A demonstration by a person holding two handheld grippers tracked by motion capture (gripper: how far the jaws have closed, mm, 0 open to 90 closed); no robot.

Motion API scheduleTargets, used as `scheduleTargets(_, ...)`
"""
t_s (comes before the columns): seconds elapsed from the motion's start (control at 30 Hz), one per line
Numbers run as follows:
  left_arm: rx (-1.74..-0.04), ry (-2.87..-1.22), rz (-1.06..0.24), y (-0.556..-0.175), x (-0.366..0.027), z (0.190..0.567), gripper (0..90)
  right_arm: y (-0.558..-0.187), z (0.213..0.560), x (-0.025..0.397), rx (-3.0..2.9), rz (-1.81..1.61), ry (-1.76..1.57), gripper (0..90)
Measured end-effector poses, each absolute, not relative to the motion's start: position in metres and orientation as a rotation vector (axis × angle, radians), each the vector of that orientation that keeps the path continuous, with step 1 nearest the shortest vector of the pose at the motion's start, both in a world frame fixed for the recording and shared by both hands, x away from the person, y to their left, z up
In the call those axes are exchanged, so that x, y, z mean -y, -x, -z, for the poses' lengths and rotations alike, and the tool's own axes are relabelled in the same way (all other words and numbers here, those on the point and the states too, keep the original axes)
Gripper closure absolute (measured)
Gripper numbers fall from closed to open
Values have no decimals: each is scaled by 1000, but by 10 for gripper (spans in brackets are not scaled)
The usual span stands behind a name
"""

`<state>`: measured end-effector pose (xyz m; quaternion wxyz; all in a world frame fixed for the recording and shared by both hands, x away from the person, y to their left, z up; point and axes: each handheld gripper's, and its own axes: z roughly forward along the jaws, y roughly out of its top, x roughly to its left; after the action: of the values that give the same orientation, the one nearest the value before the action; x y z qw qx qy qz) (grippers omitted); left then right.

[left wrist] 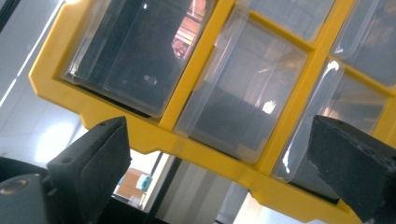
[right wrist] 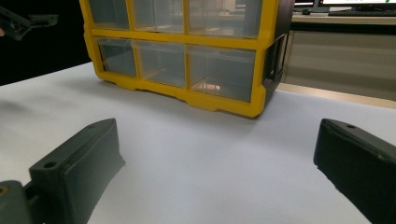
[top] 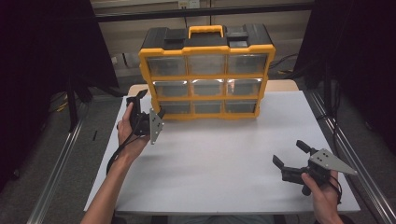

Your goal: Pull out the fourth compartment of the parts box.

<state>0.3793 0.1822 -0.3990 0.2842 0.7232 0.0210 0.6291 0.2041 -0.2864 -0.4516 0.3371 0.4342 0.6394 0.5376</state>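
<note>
White bench [top: 224, 163], dark curtains on both sides. Yellow-and-black drawer organizer [top: 206, 70] stands upright at the far edge — nine clear drawers, handle on top. Left gripper [top: 142, 106] close against its lower-left corner, jaws spread, holding nothing. Right gripper [top: 290, 154] low at the near right, well apart — jaws spread, empty.

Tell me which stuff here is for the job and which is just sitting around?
Probably for the job:
- yellow and black plastic drawer cabinet with clear drawers
- left gripper, open, close to its bottom-left corner
- right gripper, open, over the table

Just around:
- white table top
- metal rails beside the table
</note>
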Motion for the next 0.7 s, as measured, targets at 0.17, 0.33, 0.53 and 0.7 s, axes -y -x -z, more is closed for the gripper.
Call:
scheduleTargets(0.17,-33,-1945,-1730,-386,-181,400,66,-204,452,286,-1670,-1403,-1127,5)
scheduleTargets(0.33,11,-1958,-1772,-392,-179,402,81,-204,452,286,-1671,-1403,-1132,5)
scheduleTargets(0.53,58,-1993,-1848,-398,-175,401,93,-204,452,286,-1676,-1405,-1127,5)
scheduleTargets(0.7,122,-2022,-1858,-404,-171,403,113,-204,452,286,-1673,-1404,-1133,5)
